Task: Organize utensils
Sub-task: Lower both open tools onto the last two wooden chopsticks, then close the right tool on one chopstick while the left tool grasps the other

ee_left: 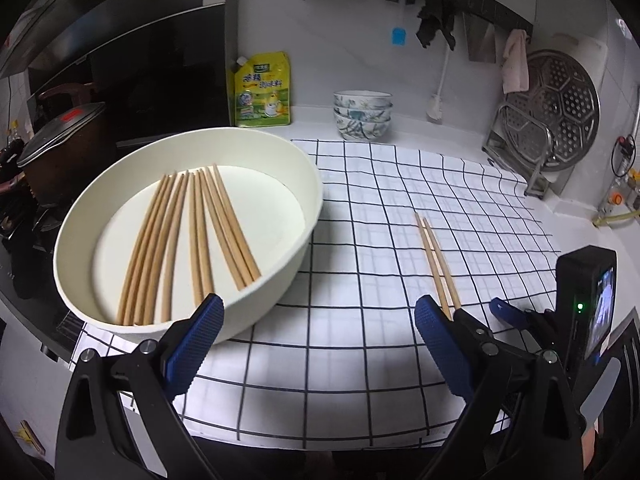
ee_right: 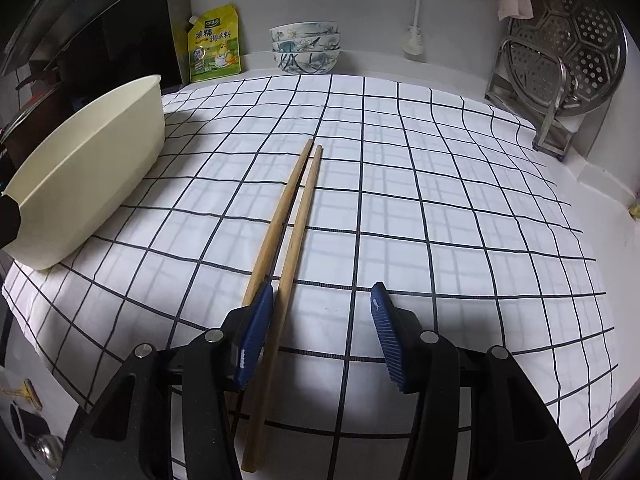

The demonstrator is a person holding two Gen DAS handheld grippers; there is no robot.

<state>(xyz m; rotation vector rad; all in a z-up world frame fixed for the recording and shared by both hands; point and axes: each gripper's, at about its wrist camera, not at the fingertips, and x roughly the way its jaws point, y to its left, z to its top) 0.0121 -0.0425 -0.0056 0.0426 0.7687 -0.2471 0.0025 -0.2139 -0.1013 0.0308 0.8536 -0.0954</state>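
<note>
My right gripper (ee_right: pixel 322 312) spread over pair of tan wooden chopsticks (ee_right: pixel 294 216) on black-checked white cloth (ee_right: pixel 440 216); one stick between pads, other outside left pad. Shift left, straddle both before squeezing. Left gripper (ee_left: pixel 316 320) spread, empty, beside cream round basin (ee_left: pixel 308 184) holding more chopsticks

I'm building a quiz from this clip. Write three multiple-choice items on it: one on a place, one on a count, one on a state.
1. Where do most chopsticks lie?
A. in the cream basin
B. in the patterned bowls
C. on the steamer rack

2. How many chopsticks lie on the checked cloth?
A. two
B. five
C. none

3. How is the right gripper?
A. shut on a chopstick
B. open
C. out of view

Answers:
1 A: the bundle rests on the floor of the basin.
2 A: one pair lies side by side on the cloth.
3 B: the right gripper shows a wide gap, with the pair's near ends at its left finger.
</note>
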